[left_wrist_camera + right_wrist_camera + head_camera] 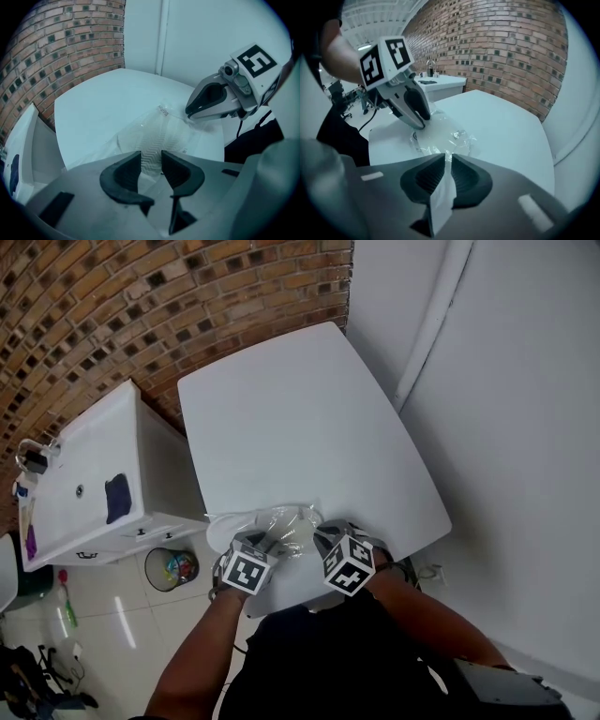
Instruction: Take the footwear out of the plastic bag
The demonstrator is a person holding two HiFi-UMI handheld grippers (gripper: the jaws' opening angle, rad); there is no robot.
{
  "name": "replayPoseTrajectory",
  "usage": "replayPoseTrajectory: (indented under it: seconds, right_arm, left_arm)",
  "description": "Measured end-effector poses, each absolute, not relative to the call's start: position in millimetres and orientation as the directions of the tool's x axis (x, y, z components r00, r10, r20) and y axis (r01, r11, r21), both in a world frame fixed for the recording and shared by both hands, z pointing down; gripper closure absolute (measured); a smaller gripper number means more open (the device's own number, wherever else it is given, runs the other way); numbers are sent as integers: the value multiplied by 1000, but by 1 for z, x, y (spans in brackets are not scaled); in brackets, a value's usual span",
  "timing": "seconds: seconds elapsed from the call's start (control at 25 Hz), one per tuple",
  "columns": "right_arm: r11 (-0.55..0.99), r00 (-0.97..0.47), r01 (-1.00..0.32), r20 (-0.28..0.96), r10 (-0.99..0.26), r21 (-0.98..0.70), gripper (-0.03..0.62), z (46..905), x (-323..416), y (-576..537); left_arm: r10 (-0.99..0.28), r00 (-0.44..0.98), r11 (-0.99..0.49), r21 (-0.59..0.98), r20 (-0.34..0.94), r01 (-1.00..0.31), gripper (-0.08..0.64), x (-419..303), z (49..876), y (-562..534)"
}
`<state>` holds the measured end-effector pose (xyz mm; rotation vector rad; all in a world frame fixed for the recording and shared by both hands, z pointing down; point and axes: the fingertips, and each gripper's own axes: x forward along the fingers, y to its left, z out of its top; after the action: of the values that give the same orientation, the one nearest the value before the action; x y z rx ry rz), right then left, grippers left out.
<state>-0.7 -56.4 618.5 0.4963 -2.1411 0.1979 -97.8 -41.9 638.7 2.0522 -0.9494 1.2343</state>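
A clear plastic bag [292, 521] lies at the near edge of the white table [309, 409]. Inside it is a white slipper [151, 140] with a zigzag sole. My left gripper [151, 158] is shut on the slipper's near end, the sole filling the gap between its pads. From the right, my right gripper [448, 159] meets the bag [445, 138]. Its jaws stand a narrow gap apart, and a thin white flap [439, 201] stands loose between them. In the head view, the left gripper [270, 544] and the right gripper [324, 534] flank the bag.
A white counter [84, 474] with a sink and small items stands left of the table, a waste bin [171, 568] on the tiled floor below it. Behind is a brick wall [141, 296]; a white wall [506, 381] lies to the right.
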Motion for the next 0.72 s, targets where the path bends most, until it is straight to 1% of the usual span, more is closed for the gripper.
replayPoseTrajectory:
  seconds: [0.08, 0.16, 0.44, 0.72]
  right_arm:
    - [911, -485, -406, 828, -280, 70, 560, 624, -2, -57]
    - [907, -485, -415, 825, -291, 77, 591, 623, 0, -58]
    - [843, -501, -537, 793, -346, 29, 591, 615, 28, -70]
    - [783, -471, -621, 813, -343, -29, 589, 629, 58, -70]
  left_arm:
    - [-285, 326, -592, 102, 902, -799, 416, -97, 638, -42]
    - [-288, 326, -591, 101, 901, -801, 416, -97, 638, -43]
    - [-289, 329, -589, 104, 899, -801, 416, -99, 639, -42]
    - [-286, 324, -589, 102, 902, -801, 416, -100, 638, -42]
